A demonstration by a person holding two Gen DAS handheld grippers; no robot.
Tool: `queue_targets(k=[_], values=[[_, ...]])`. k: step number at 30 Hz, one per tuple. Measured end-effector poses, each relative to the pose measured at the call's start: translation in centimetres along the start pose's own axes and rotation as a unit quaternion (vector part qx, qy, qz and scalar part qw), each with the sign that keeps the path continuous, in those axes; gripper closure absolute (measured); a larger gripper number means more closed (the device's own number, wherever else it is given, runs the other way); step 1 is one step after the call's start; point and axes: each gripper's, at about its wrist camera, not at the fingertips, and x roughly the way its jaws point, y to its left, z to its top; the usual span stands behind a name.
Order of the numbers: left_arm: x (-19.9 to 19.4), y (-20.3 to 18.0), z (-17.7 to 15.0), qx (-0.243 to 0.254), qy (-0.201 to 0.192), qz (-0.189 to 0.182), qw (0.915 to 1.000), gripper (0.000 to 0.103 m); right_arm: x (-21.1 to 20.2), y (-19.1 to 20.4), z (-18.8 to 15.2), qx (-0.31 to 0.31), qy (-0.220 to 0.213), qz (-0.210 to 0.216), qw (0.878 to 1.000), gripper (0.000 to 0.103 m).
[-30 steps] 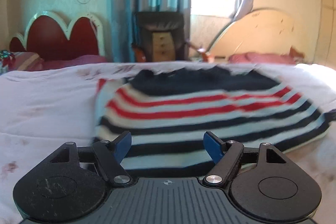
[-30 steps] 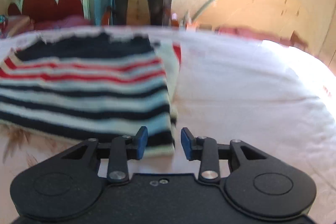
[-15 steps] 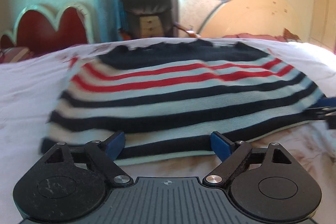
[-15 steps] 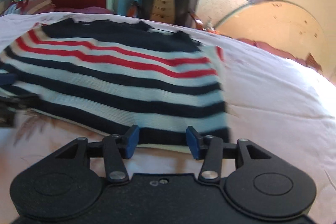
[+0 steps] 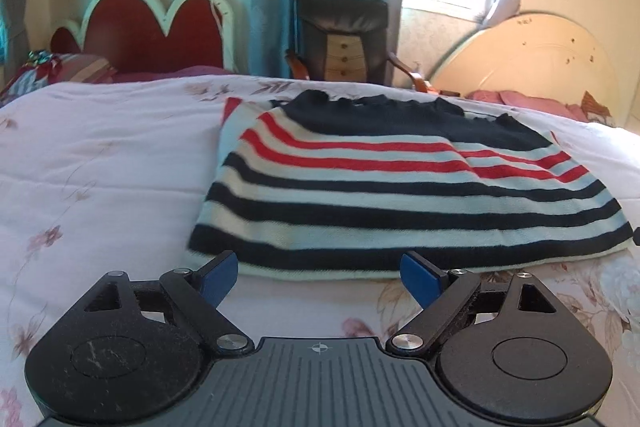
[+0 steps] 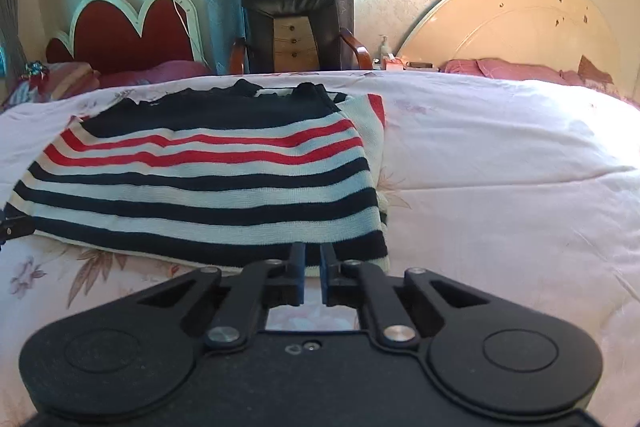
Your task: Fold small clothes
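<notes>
A white floral-printed quilt (image 5: 100,163) is spread across the bed, and a navy, white and red striped knit sweater (image 5: 400,195) is laid flat on it. The left gripper (image 5: 320,273) is held wide open near the hem; the right gripper (image 6: 313,267) is nearly closed at the hem's corner, its hold on cloth unclear.

Striped knit top (image 5: 404,195) (image 6: 208,179): navy, red, pale stripes; solid navy band at far neckline end. Lay flat on floral white bedspread (image 5: 100,167), sides folded in to rough rectangle, red-edged folded layer peeking out along one side. Near hem straight, facing cameras.
</notes>
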Motion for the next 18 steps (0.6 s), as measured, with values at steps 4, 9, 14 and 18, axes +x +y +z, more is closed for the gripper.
queue_targets(k=[4,9,14,18], values=[[-0.1,1.2,-0.9,-0.027,0.013,0.006,0.9995,0.015,-0.4,-0.4,0.0,0.019,-0.003,0.012,1.000,0.095],[0.6,2.2,-1.6,-0.061,0.023,0.008,0.9978,0.016,-0.5,1.2,0.3,0.006,-0.008,0.030,1.000,0.095],[1.9,5.1,-2.1,-0.180,0.014,-0.041,0.9827,0.016,0.4,2.6,1.0,0.006,-0.009,0.047,0.999,0.095],[3.5,7.5,-2.2,-0.288,-0.005,-0.089,0.9533,0.016,1.6,3.7,1.7,0.006,-0.007,0.059,0.998,0.095]])
